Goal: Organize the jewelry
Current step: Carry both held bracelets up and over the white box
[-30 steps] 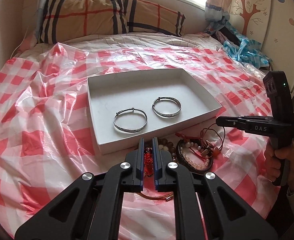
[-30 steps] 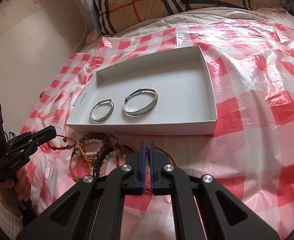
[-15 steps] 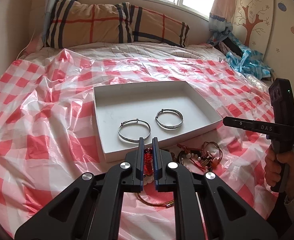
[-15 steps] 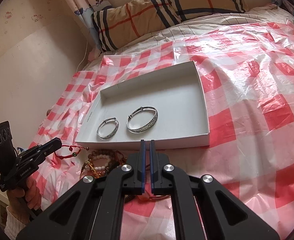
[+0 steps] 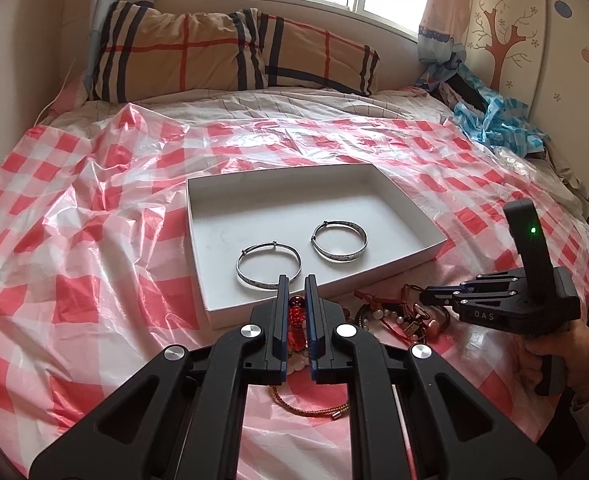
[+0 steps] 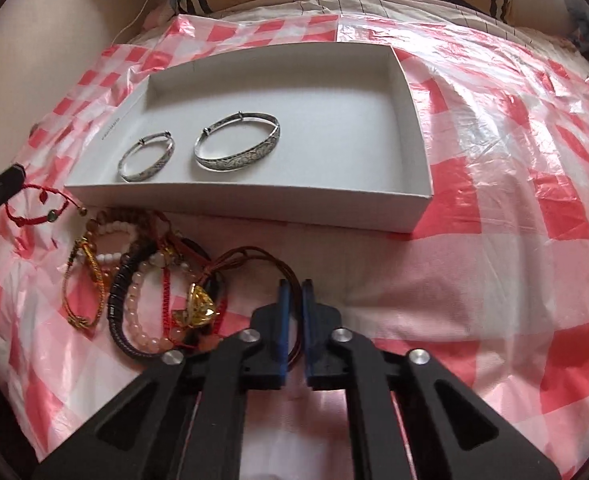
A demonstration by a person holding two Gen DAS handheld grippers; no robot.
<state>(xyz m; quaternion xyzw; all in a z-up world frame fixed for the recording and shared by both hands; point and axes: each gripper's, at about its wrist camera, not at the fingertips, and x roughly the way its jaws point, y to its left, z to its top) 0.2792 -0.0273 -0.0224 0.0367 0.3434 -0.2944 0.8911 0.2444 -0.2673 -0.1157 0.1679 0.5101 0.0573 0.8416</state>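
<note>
A white shallow box point(image 5: 406, 216) point(image 6: 410, 128) lies on the bed with two silver bangles point(image 5: 268, 270) point(image 5: 339, 240) point(image 6: 236, 142) inside. In front of it lies a tangled pile of bead and cord bracelets point(image 6: 150, 292) point(image 5: 398, 318). My left gripper point(image 5: 295, 282) is shut on a red bead-and-cord bracelet point(image 5: 296, 326) point(image 6: 34, 210) just before the box's near wall. My right gripper point(image 6: 294, 286) point(image 5: 426, 300) sits low at the pile's right edge, shut on a brown cord bracelet point(image 6: 254, 251) whose loop trails back into the pile.
A red-and-white checked plastic sheet point(image 5: 74, 264) covers the bed. A plaid pillow point(image 5: 222, 56) lies at the head under a window, and blue fabric point(image 5: 498, 120) is heaped at the right. A hand point(image 5: 566, 352) holds the right gripper's handle.
The right gripper rose, then dropped back close over the bracelet pile. The left view tilted up slightly; the left gripper keeps its hold on the red bracelet.
</note>
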